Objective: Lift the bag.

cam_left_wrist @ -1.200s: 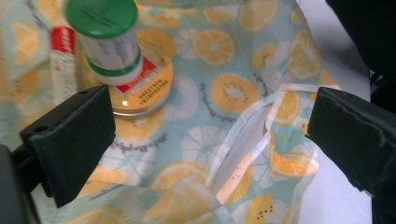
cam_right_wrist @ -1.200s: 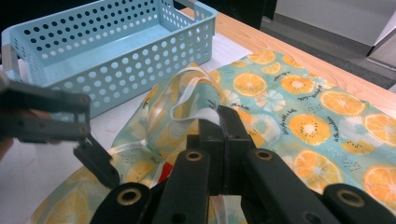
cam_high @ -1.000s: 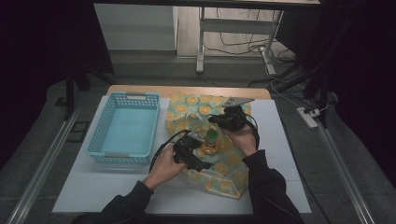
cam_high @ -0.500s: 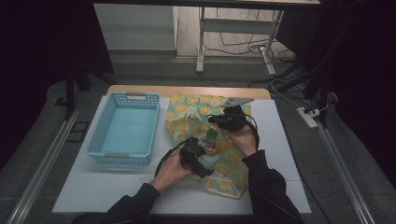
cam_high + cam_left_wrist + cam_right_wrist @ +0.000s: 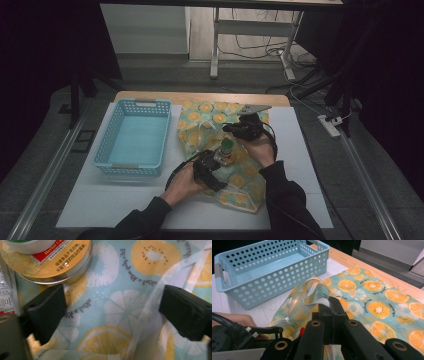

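The right tool (image 5: 329, 302) pinches the citrus-print bag's (image 5: 372, 295) edge while the left tool (image 5: 112, 307), spread and just narrowing, straddles its fabric beside a tin (image 5: 57, 262).

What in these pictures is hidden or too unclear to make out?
- Tin, left gripper view: the top edge cuts it off, so its label reads only in part.
- Packet beside it: cut off by the left edge and the left gripper's jaw.
- Bag strap, right gripper view: the shut right gripper hides the pinched part.
- Bottle, high view: too small to read; hands hide its base.
- Basket: its near wall hides part of its floor.
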Available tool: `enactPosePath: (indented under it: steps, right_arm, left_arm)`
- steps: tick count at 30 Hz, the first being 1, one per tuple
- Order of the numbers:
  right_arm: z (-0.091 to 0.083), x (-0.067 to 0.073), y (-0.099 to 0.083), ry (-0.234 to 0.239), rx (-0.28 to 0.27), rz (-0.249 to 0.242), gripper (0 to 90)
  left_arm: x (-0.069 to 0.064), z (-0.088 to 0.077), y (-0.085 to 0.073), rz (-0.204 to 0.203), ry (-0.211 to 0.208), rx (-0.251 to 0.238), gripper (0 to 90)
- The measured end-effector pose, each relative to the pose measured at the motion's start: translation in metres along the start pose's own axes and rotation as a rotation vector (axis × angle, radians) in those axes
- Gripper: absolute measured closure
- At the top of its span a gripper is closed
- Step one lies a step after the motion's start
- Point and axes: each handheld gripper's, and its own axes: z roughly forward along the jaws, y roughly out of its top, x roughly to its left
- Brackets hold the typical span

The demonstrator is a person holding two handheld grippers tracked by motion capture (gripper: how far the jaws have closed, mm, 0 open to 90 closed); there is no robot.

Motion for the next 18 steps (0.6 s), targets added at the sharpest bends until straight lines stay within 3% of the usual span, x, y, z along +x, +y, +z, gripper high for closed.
enactPosePath:
  steps: [2, 7, 11, 14, 18]
  right_arm:
    - [-0.0001, 0.0000, 0.0000, -0.001, 0.001, 0.000, 89.7]
    - [0.0005, 0.0004, 0.0000, 0.000, 0.000, -0.003, 89.7]
    - [0.0011, 0.0005, -0.0002, 0.000, 0.003, -0.002, 89.7]
    - [0.0009, 0.0002, -0.0004, 0.000, 0.003, -0.002, 89.7]
    - [0.0003, 0.0001, -0.0001, 0.000, 0.002, -0.002, 89.7]
  left_arm:
    - [0.0012, -0.0021, -0.0005, 0.002, 0.000, 0.000, 17.5]
    - [0.0085, -0.0067, -0.0065, -0.037, 0.014, -0.045, 41.0]
    - [0.0073, -0.0081, -0.0043, -0.049, 0.022, -0.032, 50.7]
    - [0.0049, -0.0091, -0.0034, -0.042, 0.013, -0.023, 66.5]
    - [0.0032, -0.0091, -0.0017, -0.062, 0.001, -0.016, 77.2]
